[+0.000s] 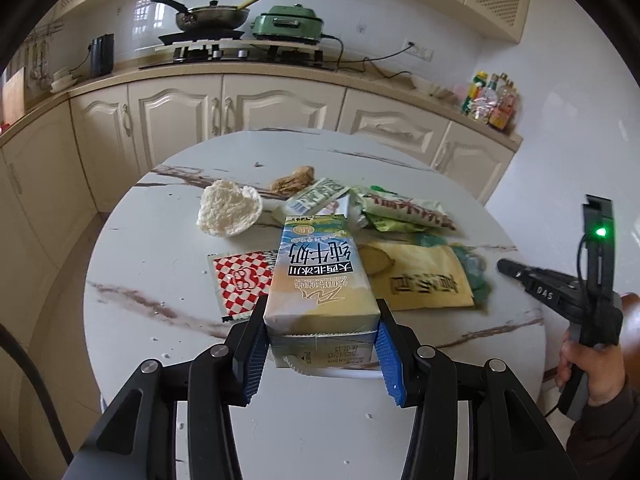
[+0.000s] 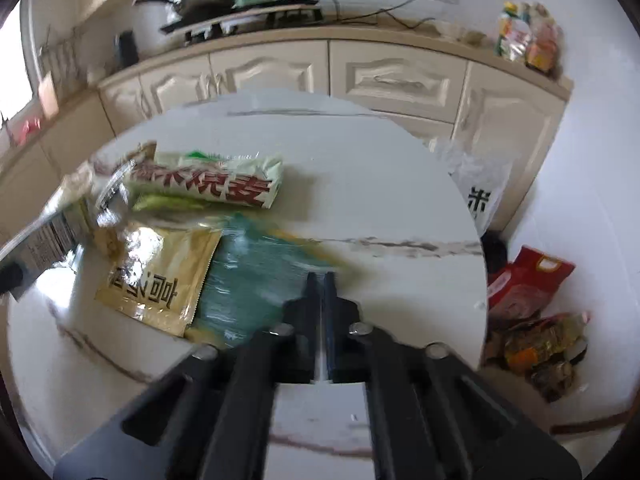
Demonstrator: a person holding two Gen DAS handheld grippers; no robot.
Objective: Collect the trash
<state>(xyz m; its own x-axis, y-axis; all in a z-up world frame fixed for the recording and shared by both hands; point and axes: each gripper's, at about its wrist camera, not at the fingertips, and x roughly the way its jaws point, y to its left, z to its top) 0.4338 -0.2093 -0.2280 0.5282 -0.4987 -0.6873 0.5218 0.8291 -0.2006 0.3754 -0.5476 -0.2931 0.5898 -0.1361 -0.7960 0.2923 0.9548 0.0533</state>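
Cardboard: one milk carton (image 1: 320, 280) in left hand-held gripper (image 1: 320, 346).

Cream cabinets (image 1: 240, 108), white walls (image 1: 432, 12), round marble table (image 1: 132, 280)

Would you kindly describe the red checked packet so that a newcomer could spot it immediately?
Start at the round marble table. The milk carton sits in the left gripper, and the packet lies flat just left of it. It alone bears a red-and-white chequered pattern.
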